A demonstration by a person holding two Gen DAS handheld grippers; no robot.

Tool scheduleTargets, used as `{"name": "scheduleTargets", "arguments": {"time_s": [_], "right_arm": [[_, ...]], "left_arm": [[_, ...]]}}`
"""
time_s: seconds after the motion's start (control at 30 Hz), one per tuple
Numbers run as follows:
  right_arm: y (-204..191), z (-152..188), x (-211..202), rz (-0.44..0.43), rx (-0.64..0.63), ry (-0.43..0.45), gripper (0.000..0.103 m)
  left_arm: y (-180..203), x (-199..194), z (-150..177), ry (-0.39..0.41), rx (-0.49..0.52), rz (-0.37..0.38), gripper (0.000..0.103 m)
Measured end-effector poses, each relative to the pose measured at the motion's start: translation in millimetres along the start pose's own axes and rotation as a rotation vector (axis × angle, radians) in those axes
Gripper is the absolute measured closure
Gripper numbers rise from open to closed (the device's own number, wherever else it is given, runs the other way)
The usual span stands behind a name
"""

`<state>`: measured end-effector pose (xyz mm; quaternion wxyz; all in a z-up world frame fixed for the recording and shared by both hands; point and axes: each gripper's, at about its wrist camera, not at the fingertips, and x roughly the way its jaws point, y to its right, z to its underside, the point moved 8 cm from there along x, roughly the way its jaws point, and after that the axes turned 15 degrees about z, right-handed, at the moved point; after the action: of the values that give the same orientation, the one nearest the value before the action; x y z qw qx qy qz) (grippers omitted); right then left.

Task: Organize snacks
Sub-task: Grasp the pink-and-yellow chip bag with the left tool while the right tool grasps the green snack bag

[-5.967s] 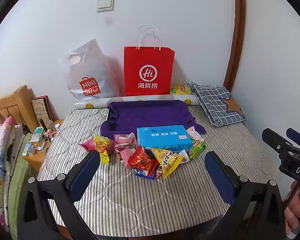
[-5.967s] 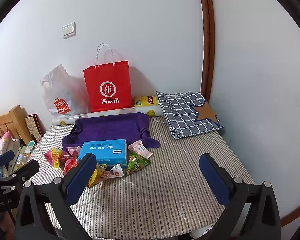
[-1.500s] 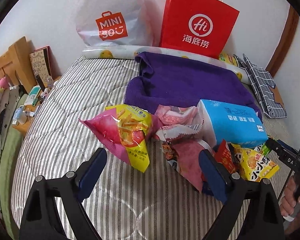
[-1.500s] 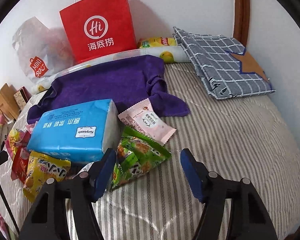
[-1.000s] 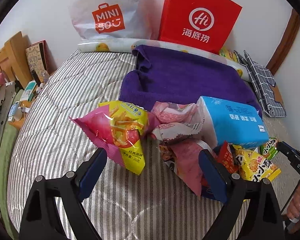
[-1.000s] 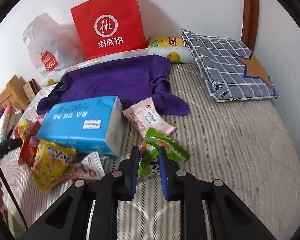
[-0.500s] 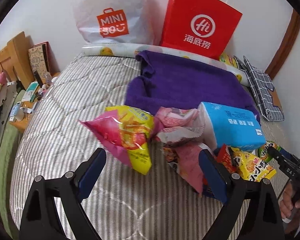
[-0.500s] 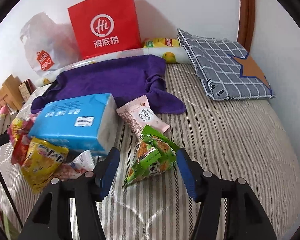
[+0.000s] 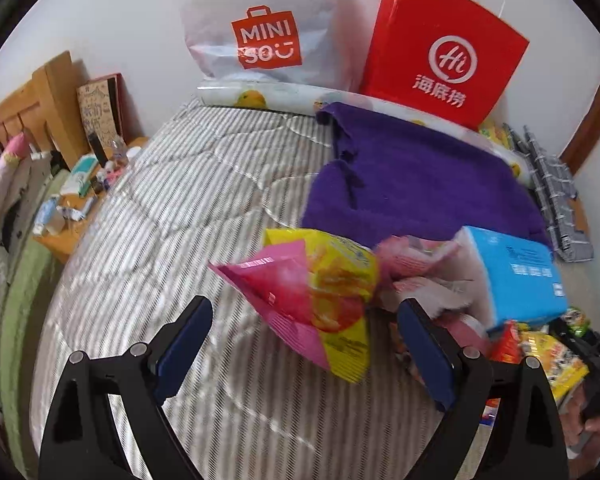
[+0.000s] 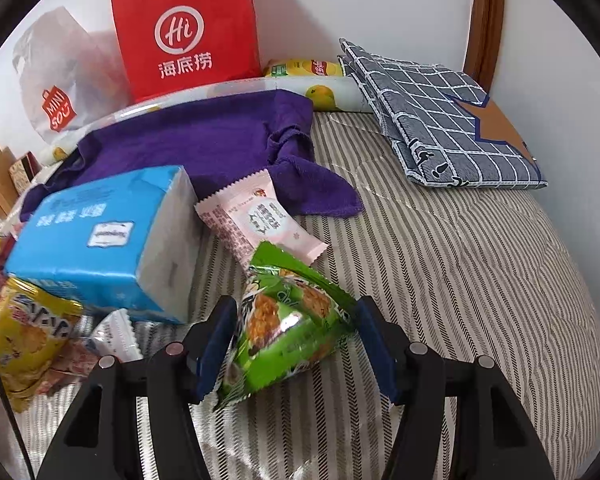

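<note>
A pile of snack packets lies on the striped bed cover. My left gripper (image 9: 304, 346) is open with a pink and yellow chip bag (image 9: 312, 292) between its fingers, apart from both pads. My right gripper (image 10: 294, 342) is open around a green snack packet (image 10: 288, 320); its pads stand at the packet's sides. A pale pink packet (image 10: 260, 216) lies just beyond the green one. A blue tissue pack (image 10: 104, 236) sits to the left, with a yellow packet (image 10: 32, 332) in front of it. The tissue pack also shows in the left wrist view (image 9: 516, 276).
A purple towel (image 10: 204, 140) lies behind the pile. A red paper bag (image 10: 184, 28) and a white Miniso bag (image 9: 260, 28) stand against the wall. A folded checked cloth (image 10: 440, 116) lies at the far right. A cluttered wooden nightstand (image 9: 76, 200) is left of the bed.
My left gripper has swung left and closer to the pink and yellow bag. My right gripper, briefly shut then reopened, has moved forward so the green packet sits between its fingers.
</note>
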<state>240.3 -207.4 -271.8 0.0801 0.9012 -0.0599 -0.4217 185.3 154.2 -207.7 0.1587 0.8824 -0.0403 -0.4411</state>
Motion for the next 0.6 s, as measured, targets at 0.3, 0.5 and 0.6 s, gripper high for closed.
{"name": "scheduleTargets", "arguments": {"time_s": [0.3, 0.5, 0.6], "right_arm": [[-0.9, -2.7, 4.1, 0.003, 0.000, -0.006, 0.042], [-1.3, -3.0, 1.3, -0.020, 0.009, -0.002, 0.047], [-1.4, -3.1, -1.2, -0.022, 0.005, 0.002, 0.049]], "left_arm": [[-3.5, 25.6, -11.2, -0.046, 0.015, 0.033, 0.010], [-3.4, 45.2, -8.5, -0.088, 0.009, 0.067, 0.015], [-2.3, 49.8, -8.2, -0.096, 0.008, 0.077, 0.022]]}}
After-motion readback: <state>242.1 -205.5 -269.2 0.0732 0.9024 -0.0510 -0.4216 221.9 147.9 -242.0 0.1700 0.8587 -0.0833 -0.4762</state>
